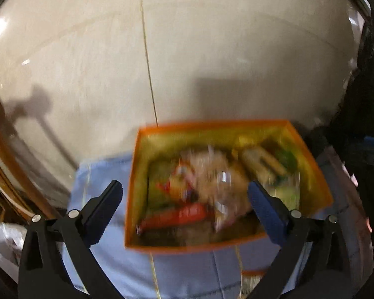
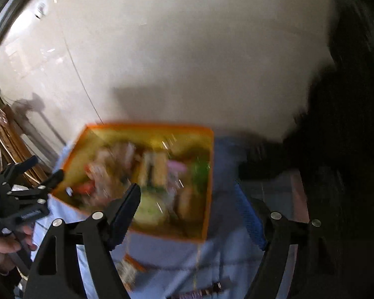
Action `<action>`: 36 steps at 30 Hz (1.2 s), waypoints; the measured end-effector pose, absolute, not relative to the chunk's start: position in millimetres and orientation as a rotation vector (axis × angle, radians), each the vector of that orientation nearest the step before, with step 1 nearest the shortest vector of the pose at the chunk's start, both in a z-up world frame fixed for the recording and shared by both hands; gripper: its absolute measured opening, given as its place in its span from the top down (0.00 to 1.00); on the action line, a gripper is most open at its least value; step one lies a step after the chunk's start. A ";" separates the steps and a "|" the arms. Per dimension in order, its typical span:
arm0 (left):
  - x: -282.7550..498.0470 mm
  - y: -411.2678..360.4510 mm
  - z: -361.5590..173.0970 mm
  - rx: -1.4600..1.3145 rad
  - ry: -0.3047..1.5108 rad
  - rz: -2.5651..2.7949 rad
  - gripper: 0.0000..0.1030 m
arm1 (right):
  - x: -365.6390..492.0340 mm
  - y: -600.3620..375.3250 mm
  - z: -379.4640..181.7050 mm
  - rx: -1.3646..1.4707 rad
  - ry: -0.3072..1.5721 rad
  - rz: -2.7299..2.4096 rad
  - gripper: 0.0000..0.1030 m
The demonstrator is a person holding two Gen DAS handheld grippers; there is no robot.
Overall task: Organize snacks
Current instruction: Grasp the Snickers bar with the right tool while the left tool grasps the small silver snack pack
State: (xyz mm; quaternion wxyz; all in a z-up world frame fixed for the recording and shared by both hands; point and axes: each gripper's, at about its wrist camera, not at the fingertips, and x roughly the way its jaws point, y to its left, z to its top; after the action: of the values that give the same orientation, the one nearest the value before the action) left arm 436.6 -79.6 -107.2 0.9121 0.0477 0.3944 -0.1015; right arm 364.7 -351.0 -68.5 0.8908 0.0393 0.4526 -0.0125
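Pale, glossy floor tiles [image 1: 212,49] with a thin grout line fill the background of both views, and a light blue cloth [image 1: 187,269] covers the low surface in front of the cameras. On that cloth sits an orange box [image 1: 142,174] with a yellow-green inner lining, open at the top and packed with assorted snacks [image 1: 212,182]; motion blur makes the individual packets hard to identify, though a red-orange wrapper lies near its closest wall and pale, pink and green items show further in. The left gripper [image 1: 184,204] hangs above the box with its jaws spread wide, gripping nothing. The right gripper [image 2: 189,206] is likewise parted and empty, one finger over the box's near corner, the other over bare cloth beside it. Seen from the right wrist, the left gripper appears at the box's left edge, held in the person's hand [image 2: 2,246]. Wooden furniture [image 1: 5,149] stands at the far left.
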 end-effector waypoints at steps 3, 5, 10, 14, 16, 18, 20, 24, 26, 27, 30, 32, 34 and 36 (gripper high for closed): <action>404.7 -80.3 -134.5 0.129 0.837 -0.254 0.05 | 327.4 -365.5 -100.3 0.119 0.987 -0.073 0.24; 372.8 -85.7 -160.8 0.192 0.852 -0.304 0.05 | 298.4 -373.6 -129.6 0.163 1.045 -0.112 0.23; 323.7 -99.9 -214.1 0.237 0.902 -0.363 0.05 | 240.1 -375.9 -210.1 0.284 1.205 -0.206 0.23; 306.9 -118.9 -231.5 0.253 0.881 -0.375 0.05 | 228.9 -367.6 -238.9 0.324 1.244 -0.237 0.23; 302.7 -132.1 -234.8 0.278 0.859 -0.384 0.05 | 232.3 -363.8 -243.7 0.327 1.246 -0.255 0.23; 301.9 -143.6 -238.5 0.299 0.849 -0.395 0.05 | 238.4 -359.7 -247.4 0.309 1.247 -0.269 0.23; 305.3 -154.9 -246.4 0.326 0.844 -0.391 0.05 | 246.0 -353.3 -253.1 0.283 1.259 -0.278 0.23; 315.6 -164.4 -267.0 0.317 0.893 -0.372 0.05 | 263.8 -343.7 -266.1 0.210 1.295 -0.292 0.38; 318.3 -166.5 -281.8 0.344 0.948 -0.350 0.15 | 262.3 -330.6 -265.0 0.140 1.257 -0.236 0.60; 317.8 -162.9 -282.2 0.301 0.949 -0.367 0.36 | 261.3 -323.1 -263.8 0.098 1.252 -0.193 0.78; 306.1 -169.2 -282.5 0.305 0.930 -0.443 0.64 | 254.4 -315.1 -262.0 0.059 1.252 -0.114 0.84; 305.8 -159.9 -283.9 0.215 0.950 -0.467 0.65 | 248.3 -319.6 -260.9 0.085 1.249 -0.110 0.84; 305.5 -148.4 -283.7 0.145 0.966 -0.479 0.65 | 240.2 -321.6 -257.7 0.102 1.240 -0.098 0.84; 303.3 -139.7 -283.1 0.114 0.975 -0.477 0.66 | 229.6 -325.1 -251.8 0.120 1.221 -0.092 0.84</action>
State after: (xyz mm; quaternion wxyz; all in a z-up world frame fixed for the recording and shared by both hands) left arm 303.3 -139.7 -283.1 0.8548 0.0541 0.4636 -0.2269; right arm 229.6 -325.1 -251.8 0.8167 0.0564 0.5727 -0.0431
